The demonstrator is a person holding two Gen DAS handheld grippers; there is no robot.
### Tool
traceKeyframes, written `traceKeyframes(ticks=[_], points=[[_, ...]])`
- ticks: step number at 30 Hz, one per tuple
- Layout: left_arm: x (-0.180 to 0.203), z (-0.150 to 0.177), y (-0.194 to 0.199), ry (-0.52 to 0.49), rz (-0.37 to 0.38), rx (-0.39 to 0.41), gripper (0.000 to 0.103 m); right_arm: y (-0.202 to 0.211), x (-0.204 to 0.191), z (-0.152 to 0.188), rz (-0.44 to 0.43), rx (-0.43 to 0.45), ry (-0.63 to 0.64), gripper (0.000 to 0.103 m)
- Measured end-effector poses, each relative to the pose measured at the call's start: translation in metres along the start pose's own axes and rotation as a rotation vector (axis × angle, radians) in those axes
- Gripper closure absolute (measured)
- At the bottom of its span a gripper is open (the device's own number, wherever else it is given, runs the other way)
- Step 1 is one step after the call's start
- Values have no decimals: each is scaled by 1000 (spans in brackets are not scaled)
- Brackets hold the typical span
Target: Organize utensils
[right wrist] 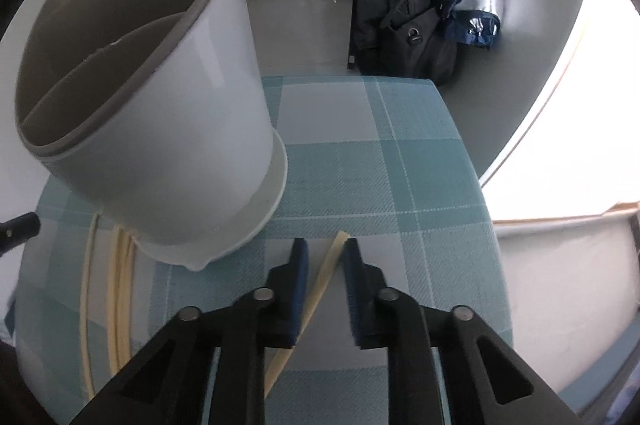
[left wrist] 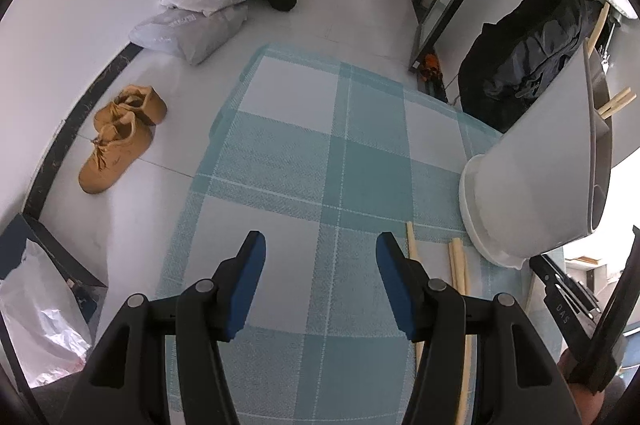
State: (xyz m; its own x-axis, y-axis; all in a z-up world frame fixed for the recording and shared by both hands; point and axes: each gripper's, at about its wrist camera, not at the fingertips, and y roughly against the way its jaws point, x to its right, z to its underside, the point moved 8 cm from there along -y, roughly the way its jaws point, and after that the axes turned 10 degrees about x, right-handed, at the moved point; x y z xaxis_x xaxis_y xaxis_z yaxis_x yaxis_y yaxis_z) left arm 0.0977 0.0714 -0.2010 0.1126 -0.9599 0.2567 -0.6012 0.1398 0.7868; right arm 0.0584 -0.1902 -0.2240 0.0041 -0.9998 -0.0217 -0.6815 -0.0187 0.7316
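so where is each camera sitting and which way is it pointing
Left wrist: sits on the left gripper, looking forward and down over the checked tablecloth to the floor and tan shoes; its own two fingers show, set wide apart.
Right wrist: sits on the right gripper, facing the utensil holder and hanging jackets; its fingers show with a chopstick between them.
Shared: the tablecloth, the utensil holder, and loose chopsticks beside its base.

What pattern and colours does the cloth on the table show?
The cloth has a teal and pale grey check with thin white lines, clearest in the left wrist view.
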Motion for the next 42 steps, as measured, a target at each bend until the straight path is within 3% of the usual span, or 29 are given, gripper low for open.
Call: traceKeyframes(ticks=[10,17,24,26,38,40,42], points=[[1,1,3,-16,-23,12,51,9,8,-8,-138,-20,-194,98],[11,4,3,-41,7,7,51,39,21,-29,-310,54,-374,98],[34,9,-6,-105,37,-41,51,58,36,-34,-418,120,-520,98],[39,12,-12,-122,34,-68,51,63,40,-35,-433,132,-542,103],[61,18,-29,-281,-157,-113,43,68,53,-28,-388,138,-496,100],[60,18,-29,-231,-147,-136,50,67,53,-27,-379,136,-479,100],[58,16,-29,-205,-160,-138,70,66,54,-25,-371,130,-475,100]])
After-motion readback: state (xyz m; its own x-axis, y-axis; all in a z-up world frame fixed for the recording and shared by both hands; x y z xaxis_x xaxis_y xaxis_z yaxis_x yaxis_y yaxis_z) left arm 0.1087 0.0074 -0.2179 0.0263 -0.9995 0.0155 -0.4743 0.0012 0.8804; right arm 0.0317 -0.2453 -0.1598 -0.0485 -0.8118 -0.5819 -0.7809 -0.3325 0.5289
